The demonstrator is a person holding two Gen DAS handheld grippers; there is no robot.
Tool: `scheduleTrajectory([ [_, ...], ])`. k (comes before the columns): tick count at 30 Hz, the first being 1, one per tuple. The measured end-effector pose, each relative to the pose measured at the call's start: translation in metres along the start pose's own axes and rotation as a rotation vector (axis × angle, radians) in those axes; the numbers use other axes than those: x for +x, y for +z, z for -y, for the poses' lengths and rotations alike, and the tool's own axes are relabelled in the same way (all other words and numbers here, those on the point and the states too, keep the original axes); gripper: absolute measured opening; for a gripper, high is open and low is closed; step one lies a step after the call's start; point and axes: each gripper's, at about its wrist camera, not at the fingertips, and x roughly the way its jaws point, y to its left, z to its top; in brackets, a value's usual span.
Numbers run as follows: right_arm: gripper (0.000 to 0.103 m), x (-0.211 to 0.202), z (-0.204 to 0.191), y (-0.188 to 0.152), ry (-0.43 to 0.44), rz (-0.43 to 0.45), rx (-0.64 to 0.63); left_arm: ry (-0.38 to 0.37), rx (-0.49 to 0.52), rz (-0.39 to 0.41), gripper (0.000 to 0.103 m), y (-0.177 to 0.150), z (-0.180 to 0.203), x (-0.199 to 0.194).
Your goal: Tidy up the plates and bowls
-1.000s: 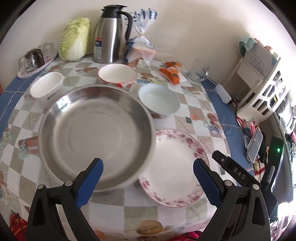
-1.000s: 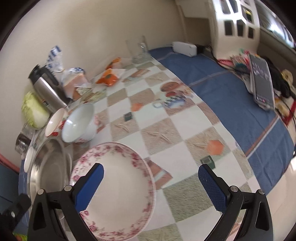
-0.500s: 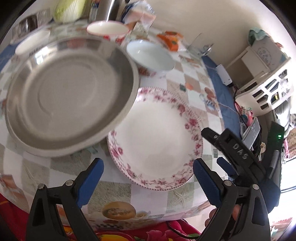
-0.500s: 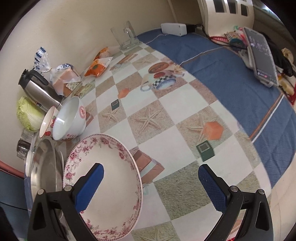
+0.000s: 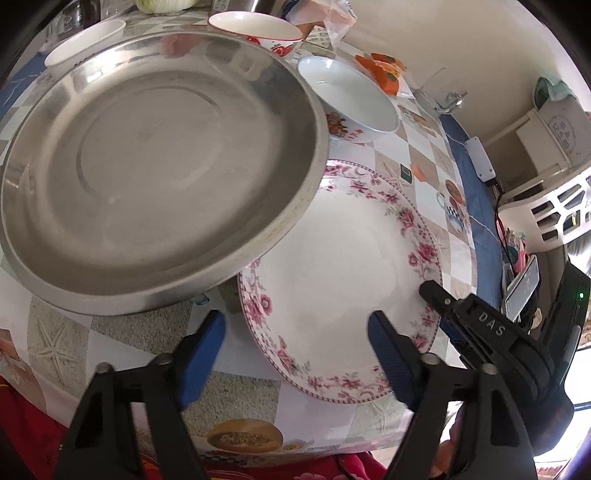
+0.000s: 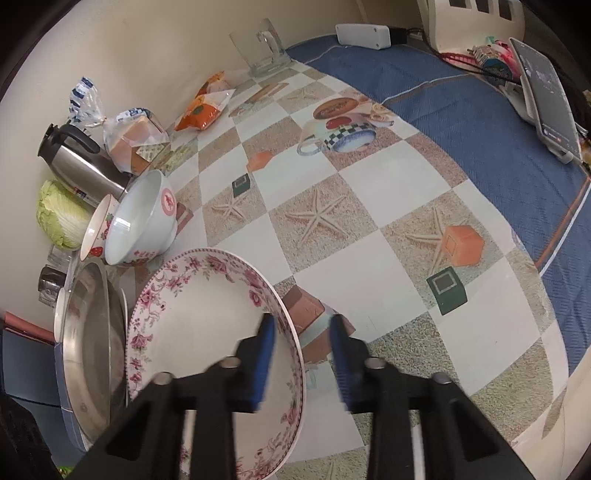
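Observation:
A white plate with a pink floral rim [image 5: 343, 266] lies on the checked tablecloth, its left edge tucked under the rim of a big steel pan [image 5: 147, 166]. My left gripper [image 5: 295, 350] hangs over the plate's near-left rim. Its jaws are closing, one pad over the cloth and one over the plate, neither touching. In the right wrist view the plate [image 6: 207, 314] has its right rim between the blue pads of my right gripper [image 6: 303, 354]. Those jaws are closing too, with a gap still showing on each side of the rim.
Behind the plate stand a white bowl [image 5: 351, 99], a red-rimmed bowl [image 5: 255, 27] and a white dish [image 5: 85, 40]. A steel kettle [image 6: 77, 166], cabbage [image 6: 59, 218], bread bag [image 6: 133, 140] and glass mug [image 6: 262, 48] line the wall. A phone [image 6: 550, 96] rests on the blue cloth.
Both grippers have come down closer to the floral plate. The right jaws have narrowed sharply around its right rim. The left jaws have narrowed a little over its near edge.

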Motion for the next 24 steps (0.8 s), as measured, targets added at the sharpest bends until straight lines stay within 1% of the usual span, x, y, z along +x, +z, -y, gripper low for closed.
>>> scheduleTrajectory([
  [1,0.023,0.0,-0.001,0.0,0.004,-0.001,-0.007,0.003,-0.007,-0.003,0.077,0.001,-0.001,0.001],
  [2,0.018,-0.001,-0.004,0.0,0.005,0.0,-0.02,0.006,-0.013,-0.006,0.077,0.001,-0.003,0.002],
  [3,0.015,-0.001,-0.004,0.0,0.005,0.0,-0.02,0.007,-0.02,-0.012,0.077,0.001,-0.004,0.004],
  [5,0.015,-0.002,-0.007,-0.001,-0.014,0.005,-0.044,0.006,-0.03,-0.021,0.077,0.001,-0.005,0.007],
  [8,0.015,-0.005,-0.004,-0.001,-0.019,0.008,-0.037,0.007,-0.027,-0.029,0.077,0.002,-0.005,0.01],
  [11,0.015,-0.007,0.001,-0.002,-0.023,0.01,-0.019,0.007,-0.005,-0.033,0.077,0.002,-0.001,0.012],
  [16,0.015,-0.014,0.021,0.0,-0.03,0.018,0.041,0.008,0.027,-0.036,0.077,0.002,0.006,0.016],
  [19,0.015,-0.016,0.03,0.001,-0.021,0.022,0.064,-0.004,0.041,-0.035,0.077,0.003,0.01,0.019],
  [23,0.015,-0.018,0.047,0.004,0.02,0.034,0.123,-0.021,0.043,-0.024,0.077,0.005,0.013,0.021],
  [24,0.015,-0.018,0.049,0.004,0.029,0.035,0.128,-0.031,0.044,-0.019,0.075,0.006,0.014,0.022],
])
